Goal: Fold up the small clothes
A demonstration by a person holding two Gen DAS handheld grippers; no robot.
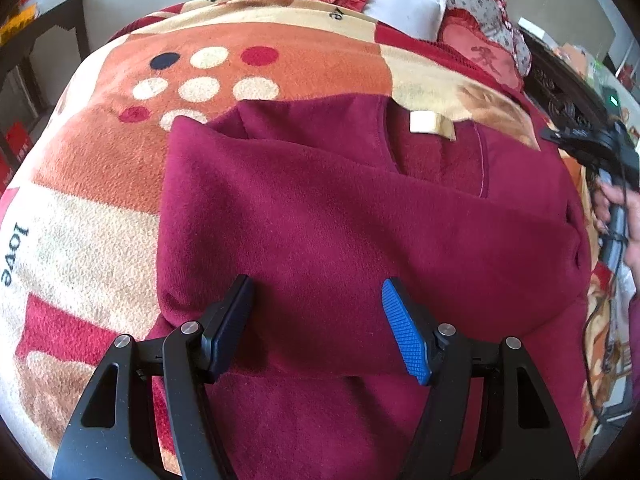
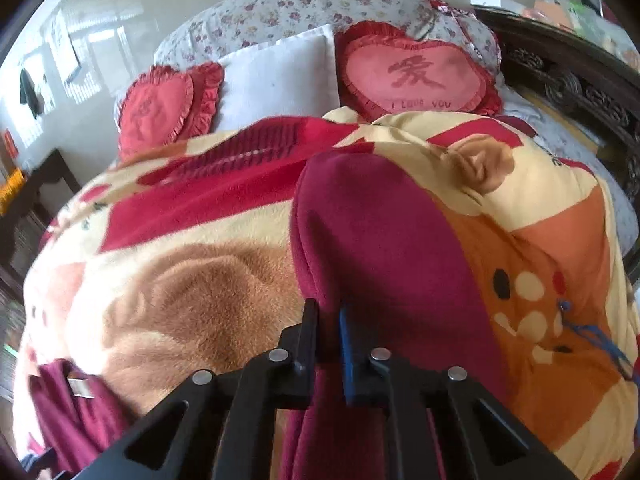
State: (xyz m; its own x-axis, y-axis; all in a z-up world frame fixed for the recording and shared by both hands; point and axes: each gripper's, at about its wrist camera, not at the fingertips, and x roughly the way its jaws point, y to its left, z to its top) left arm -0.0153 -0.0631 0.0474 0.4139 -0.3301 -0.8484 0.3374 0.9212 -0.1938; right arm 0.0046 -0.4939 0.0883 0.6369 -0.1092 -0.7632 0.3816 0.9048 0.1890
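Left gripper point(image 1: 318, 320): my fingers are spread wide, black pad point(image 1: 232, 320) on one side and blue ribbed pad point(image 1: 406, 332) on the other, nothing between them, hovering just over the maroon fleece garment point(image 1: 320, 208). The garment lies on the patterned blanket point(image 1: 92, 208), with one flap folded diagonally across the body; past that fold I see the neck opening and a cream label point(image 1: 430, 124) sewn inside it. Right gripper point(image 2: 328, 332): fingers pressed nearly together, pinching a maroon sleeve-like strip of the same garment point(image 2: 380, 232), which runs away from the tips and drapes over the blanket point(image 2: 192, 280); I can't tell how much cloth sits between the pads. In the right wrist view another bit of the garment with the label point(image 2: 80, 388) shows at lower left. In the left wrist view, the hand holding the right gripper point(image 1: 624, 220) is at the far right edge, beside the garment's right side. Further out on the blanket: a cluster of cream, red and dark dots point(image 1: 204, 80) and the word "love" point(image 1: 14, 254). At the far end, a white pillow point(image 2: 280, 80) between two red heart cushions point(image 2: 416, 74), with floral bedding point(image 2: 304, 4) behind.
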